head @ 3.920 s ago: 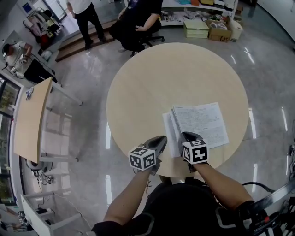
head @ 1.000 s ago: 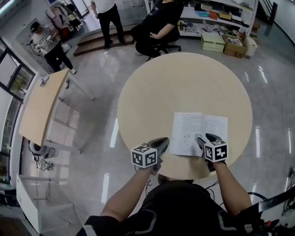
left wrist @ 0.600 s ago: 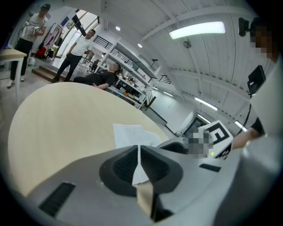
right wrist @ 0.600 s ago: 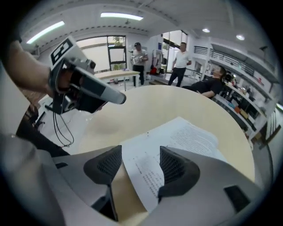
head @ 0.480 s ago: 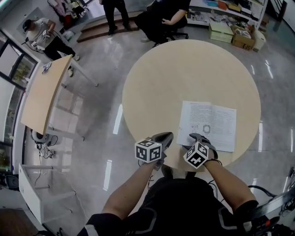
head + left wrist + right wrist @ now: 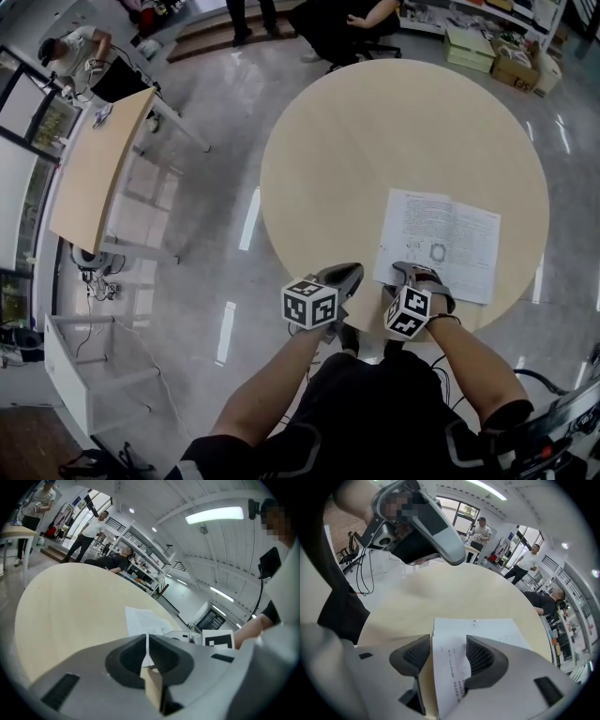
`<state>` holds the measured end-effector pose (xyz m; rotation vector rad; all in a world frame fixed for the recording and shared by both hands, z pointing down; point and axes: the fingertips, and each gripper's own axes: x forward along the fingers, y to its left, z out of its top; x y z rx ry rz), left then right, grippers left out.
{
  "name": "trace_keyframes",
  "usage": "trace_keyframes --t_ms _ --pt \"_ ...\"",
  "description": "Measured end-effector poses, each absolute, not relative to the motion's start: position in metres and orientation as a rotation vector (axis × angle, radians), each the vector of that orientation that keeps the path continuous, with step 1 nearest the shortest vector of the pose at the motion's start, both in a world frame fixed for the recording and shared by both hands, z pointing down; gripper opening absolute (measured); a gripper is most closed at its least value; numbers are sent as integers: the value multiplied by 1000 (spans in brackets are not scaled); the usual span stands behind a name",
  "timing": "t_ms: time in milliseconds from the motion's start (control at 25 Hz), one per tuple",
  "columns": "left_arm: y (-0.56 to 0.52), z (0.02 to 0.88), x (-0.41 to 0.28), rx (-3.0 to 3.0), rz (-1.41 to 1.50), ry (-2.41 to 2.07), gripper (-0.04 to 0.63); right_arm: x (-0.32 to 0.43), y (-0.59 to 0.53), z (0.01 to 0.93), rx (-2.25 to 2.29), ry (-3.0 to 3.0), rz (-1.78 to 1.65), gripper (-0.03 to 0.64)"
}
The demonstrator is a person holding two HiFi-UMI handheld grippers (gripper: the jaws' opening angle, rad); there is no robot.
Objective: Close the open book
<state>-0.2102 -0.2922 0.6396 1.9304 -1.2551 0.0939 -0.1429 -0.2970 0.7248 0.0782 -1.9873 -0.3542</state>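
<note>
Since a sec ago R tool point(image 6: 419, 274) has shifted from the book's gutter to its near L corner & rolled, so its marker cube point(image 6: 408, 312) now sits cornerwise. Its jaws have just been opening & now stand wide apart. In the right gripper view R tool point(image 6: 449, 654) straddles the outer edge of the L page. The paper runs up between the two ribbed pads, closer to one of them, w/ neither pressing on it. Book point(image 6: 441, 239) lies open & flat on the near R part of the round light-wood table point(image 6: 375, 141), its near edge close to the rim, slightly skewed. Both pages are white w/ dense small print, plus a small round figure point(image 6: 438, 251) low on the L page. Seen along the R tool, book point(image 6: 478, 634) shows a second page edge peeking out just beyond the top one. L tool point(image 6: 349, 274) hovers at the table's near rim, just L of the book & apart from it. In the left gripper view L tool point(image 6: 146, 644) is closed, only a thin slit between the jaws, nothing in them. Book point(image 6: 143, 618) lies beyond on the table point(image 6: 70, 602).
</note>
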Motion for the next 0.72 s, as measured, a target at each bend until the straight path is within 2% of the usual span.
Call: trace_keyframes --t_ms 80,280,400,560,600,720 --pt "-291 639 -212 1928 91 -1258 -6 -143 -300 725 71 -1982 -356 224" --pt "-289 636 -216 1927 86 -1262 -6 -148 -295 726 24 -1955 -417 214" --pt "-286 634 -214 1933 99 -1257 -6 -151 -290 726 9 -1953 -439 148" --pt "-286 631 -208 1954 119 -1244 -6 -151 -290 724 43 -1967 -459 109" --pt "-287 631 -208 1958 118 -1244 -6 -152 -290 723 57 -1978 -468 58" --pt "-289 630 -208 1961 114 -1243 -6 -154 -293 716 127 -2016 -474 21"
